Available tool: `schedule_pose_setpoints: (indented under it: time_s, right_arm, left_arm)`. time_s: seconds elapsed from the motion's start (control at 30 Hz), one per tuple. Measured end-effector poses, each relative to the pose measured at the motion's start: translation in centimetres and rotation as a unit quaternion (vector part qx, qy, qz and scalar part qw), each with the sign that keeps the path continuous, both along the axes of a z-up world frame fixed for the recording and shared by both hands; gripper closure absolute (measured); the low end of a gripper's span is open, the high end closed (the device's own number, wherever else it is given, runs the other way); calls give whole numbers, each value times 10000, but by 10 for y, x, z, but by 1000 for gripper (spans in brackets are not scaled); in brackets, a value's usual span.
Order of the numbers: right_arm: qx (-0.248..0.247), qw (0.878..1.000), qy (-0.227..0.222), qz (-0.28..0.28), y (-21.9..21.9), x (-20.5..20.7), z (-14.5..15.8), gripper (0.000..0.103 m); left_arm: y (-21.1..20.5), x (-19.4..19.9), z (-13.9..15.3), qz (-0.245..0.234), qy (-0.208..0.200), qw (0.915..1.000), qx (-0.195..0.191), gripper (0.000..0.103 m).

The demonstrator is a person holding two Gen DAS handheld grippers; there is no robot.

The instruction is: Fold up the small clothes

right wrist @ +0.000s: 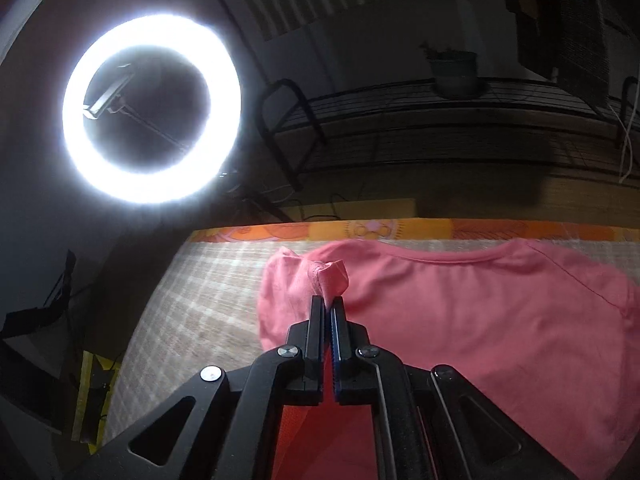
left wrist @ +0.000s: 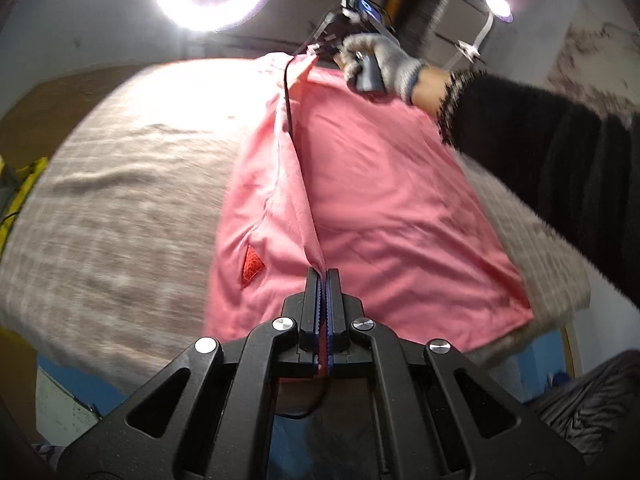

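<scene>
pinching one long side of the pink t-shirt (left wrist: 380,200) at both ends, the two grippers look to be midway through a lengthwise fold. the left gripper (left wrist: 323,276) is clenched on a ridge of fabric near the hem, which rises straight ahead of its jaws; a red triangular patch (left wrist: 252,266) lies just left of them. the right gripper (right wrist: 328,304) is clenched on a bunched knot of cloth near the sleeve, with the neckline (right wrist: 460,258) off to the right of its jaws and the rest of the shirt spread below-right. the shirt lies on a pale checked bedcover (left wrist: 120,220), its lifted edge drawn into a crease between the two grips.

the next move, as i judge it, calls for carrying both pinches across together at the same height, so the raised side lays flat over the body of the shirt, then letting go only once the edges line up.

from the left wrist the gloved hand (left wrist: 380,64) hides the right gripper's tips, and motion blur smears the bedcover. how many layers each jaw holds cannot be told. the shirt's far sleeve is cut off at the frame edge, and the room behind the ring light (right wrist: 152,108) is too dark to read.
</scene>
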State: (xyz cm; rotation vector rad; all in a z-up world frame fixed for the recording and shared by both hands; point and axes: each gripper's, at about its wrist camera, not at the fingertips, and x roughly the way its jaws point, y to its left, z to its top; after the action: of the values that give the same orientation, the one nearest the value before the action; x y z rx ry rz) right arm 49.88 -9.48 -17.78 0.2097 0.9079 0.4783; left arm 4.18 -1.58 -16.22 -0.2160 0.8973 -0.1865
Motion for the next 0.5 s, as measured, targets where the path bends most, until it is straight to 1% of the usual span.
schedule_pose_setpoints:
  time_s: [0.07,0.1,0.17,0.2,0.23,0.27,0.33,0.37,0.4,0.43,0.5]
  right_arm:
    - [-113,9996,170,-184,-17,6,-9,103]
    - [-107,9993,258,-245,-24,8,-12,99]
    - [-118,9988,323,-336,-36,9,-12,97]
    - [-232,9986,291,-382,-41,8,-8,79]
    - [-326,9981,275,-437,-47,5,-3,58]
    - [-375,9978,210,-499,-54,1,3,56]
    - [-427,9977,91,-520,-70,-6,18,56]
    - [-467,9975,57,-534,-77,-10,25,56]
    - [-552,9969,19,-560,-85,-15,33,52]
    - [-665,9960,-26,-592,-93,-21,40,50]
    - [-760,9952,-99,-608,-110,-36,52,51]
  left_arm:
    - [-11,2,-6,-147,103,9998,29,103]
    - [-16,5,-8,-195,153,9997,22,103]
    - [-20,6,-11,-232,197,9995,-3,103]
    - [-22,7,-12,-242,217,9995,-26,103]
    - [-22,7,-12,-246,229,9994,-55,103]
    - [-22,6,-13,-267,248,9993,-65,103]
    - [-28,6,-15,-415,270,9987,-80,103]
    - [-33,4,-17,-551,294,9980,-62,103]
    - [-36,2,-17,-659,322,9973,-35,103]
    - [-39,0,-18,-741,333,9967,-17,103]
    - [-47,-9,-17,-1013,346,9943,-19,103]
